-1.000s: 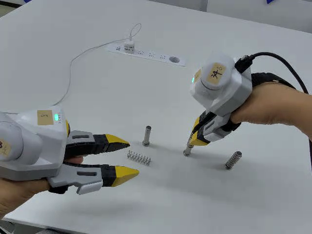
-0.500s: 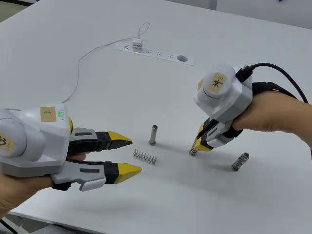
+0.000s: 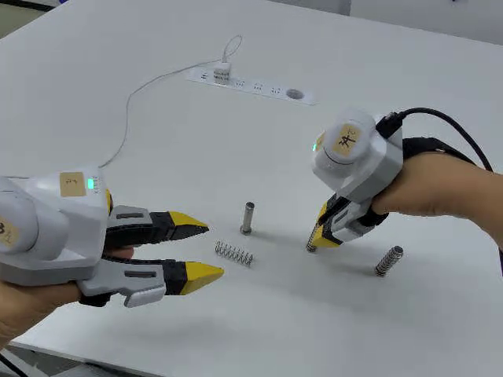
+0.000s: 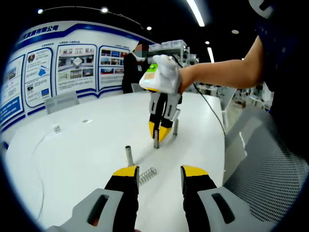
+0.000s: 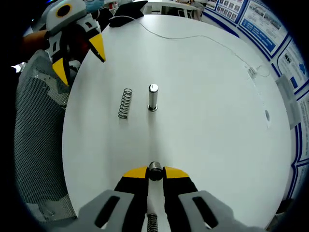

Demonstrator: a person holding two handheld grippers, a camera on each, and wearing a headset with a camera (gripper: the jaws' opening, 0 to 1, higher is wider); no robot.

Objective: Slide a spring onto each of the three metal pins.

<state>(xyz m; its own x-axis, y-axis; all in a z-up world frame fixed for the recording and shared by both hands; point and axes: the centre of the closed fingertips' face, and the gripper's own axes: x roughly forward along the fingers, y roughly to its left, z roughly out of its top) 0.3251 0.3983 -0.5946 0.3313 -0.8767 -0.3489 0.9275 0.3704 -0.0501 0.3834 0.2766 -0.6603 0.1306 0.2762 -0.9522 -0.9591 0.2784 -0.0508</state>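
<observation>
White workbench (image 3: 94,78) with a long white power strip (image 3: 251,85) at its far side, two hand-held grippers working among three pins.
Left gripper (image 3: 212,250) hangs low with its jaws apart, aimed at a loose coiled steel spring (image 3: 233,252) lying flat near a bare upright grey metal pin (image 3: 247,217). Right gripper (image 3: 317,239) has its jaws closed on the head of a second upright pin (image 5: 154,170), spring coils round its shaft. Off to the right stands a third pin (image 3: 389,260), sleeved in a spring.

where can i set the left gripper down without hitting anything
Free: the stretch between the power strip and the bare pin, and the near edge of the table below the loose spring. Crowded: the row from that spring past the right gripper, with its held spring at the middle pin, to the sprung pin.
</observation>
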